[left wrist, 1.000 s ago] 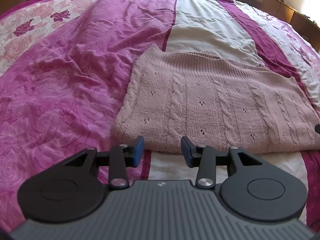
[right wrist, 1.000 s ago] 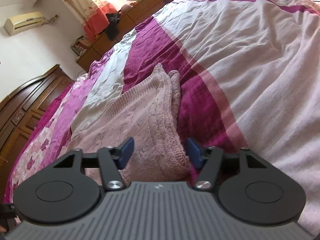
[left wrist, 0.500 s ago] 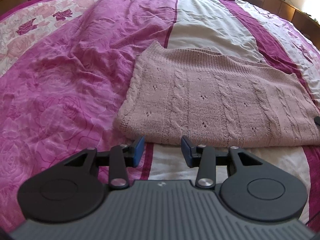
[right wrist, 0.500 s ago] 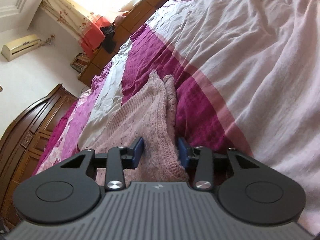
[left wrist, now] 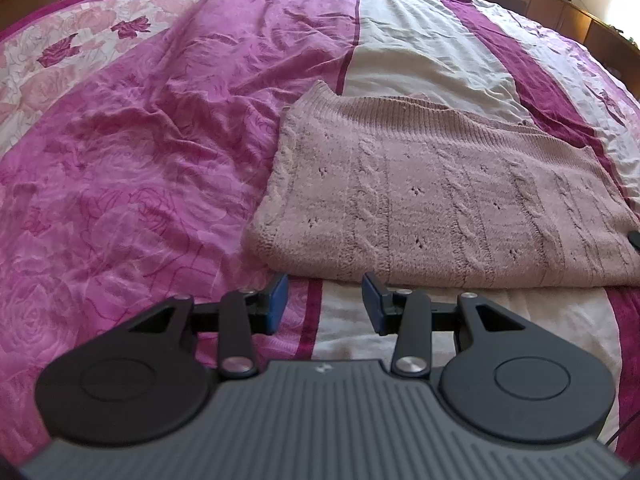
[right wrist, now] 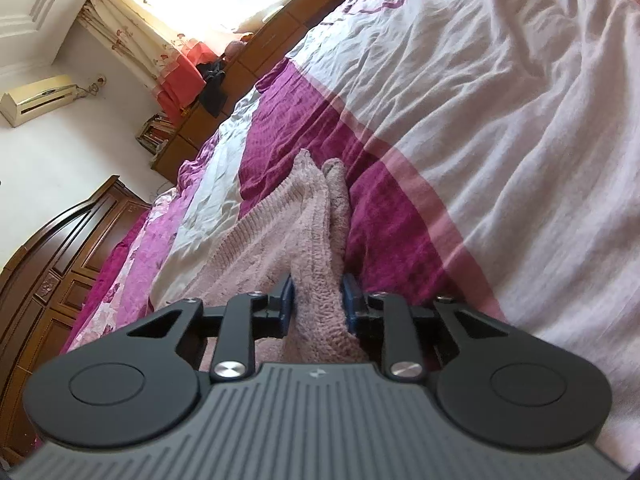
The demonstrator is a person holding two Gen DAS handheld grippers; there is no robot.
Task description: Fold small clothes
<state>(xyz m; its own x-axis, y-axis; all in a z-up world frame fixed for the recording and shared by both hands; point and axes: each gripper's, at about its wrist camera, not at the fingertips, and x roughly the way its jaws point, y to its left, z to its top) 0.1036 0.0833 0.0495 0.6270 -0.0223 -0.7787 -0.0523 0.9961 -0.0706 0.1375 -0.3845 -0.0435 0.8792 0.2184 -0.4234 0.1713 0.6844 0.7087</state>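
Note:
A dusty-pink cable-knit sweater [left wrist: 432,200] lies folded on the bed, its long folded edge facing my left gripper. My left gripper [left wrist: 325,304] hangs open just short of that near edge, nothing between its blue pads. In the right wrist view the same sweater [right wrist: 280,232] runs away from the camera, and my right gripper [right wrist: 318,300] is shut on its thick end edge, with knit bunched between the blue pads. A dark tip of the right gripper [left wrist: 635,238] shows at the far right of the left wrist view.
The bed is covered by a wrinkled quilt [left wrist: 152,152] in magenta, pink and white bands. Wooden cabinets [right wrist: 256,48] run along the window side, and a dark wardrobe [right wrist: 52,264] stands at the left. An air conditioner [right wrist: 38,98] hangs on the wall.
My right gripper has shut on the sweater's end edge. My left gripper has drawn back slightly from the near edge and stays open.

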